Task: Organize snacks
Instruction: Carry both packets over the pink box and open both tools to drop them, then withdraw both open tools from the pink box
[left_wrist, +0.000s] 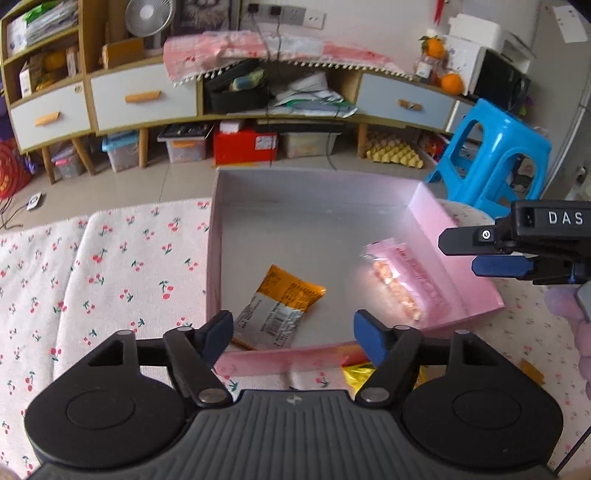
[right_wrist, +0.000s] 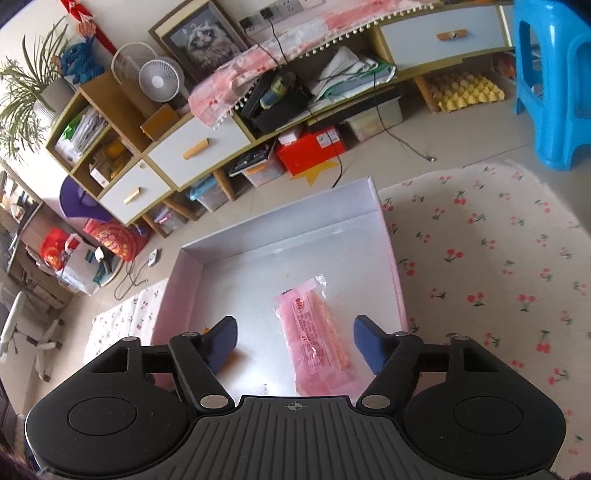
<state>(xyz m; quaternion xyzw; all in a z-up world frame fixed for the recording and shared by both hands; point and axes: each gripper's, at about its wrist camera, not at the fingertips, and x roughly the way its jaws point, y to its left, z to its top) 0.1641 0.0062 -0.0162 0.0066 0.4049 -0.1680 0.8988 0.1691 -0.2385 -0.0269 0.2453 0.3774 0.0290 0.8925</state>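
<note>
Both the left hand-held gripper (left_wrist: 293, 334) and right hand-held gripper (right_wrist: 294, 341) are released, empty. Pink packet (right_wrist: 314, 339) lies boxed in the pink box (left_wrist: 458, 236); next, fetch the gold wrapper (left_wrist: 356, 374) near the box's front wall.

Glossy pink plastic snack packet (right_wrist: 314, 332), crinkly orange foil wrapper (left_wrist: 280, 299), both in a smooth matt pink cardboard box (left_wrist: 218, 236); soft cherry-print cloth (left_wrist: 110, 266) underneath, matt black plastic claws.

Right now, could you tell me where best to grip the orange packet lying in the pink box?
Take the orange packet by its raised orange end, coming from above: it lies flat on the floor of the pink box, its other end near the wall.
</note>
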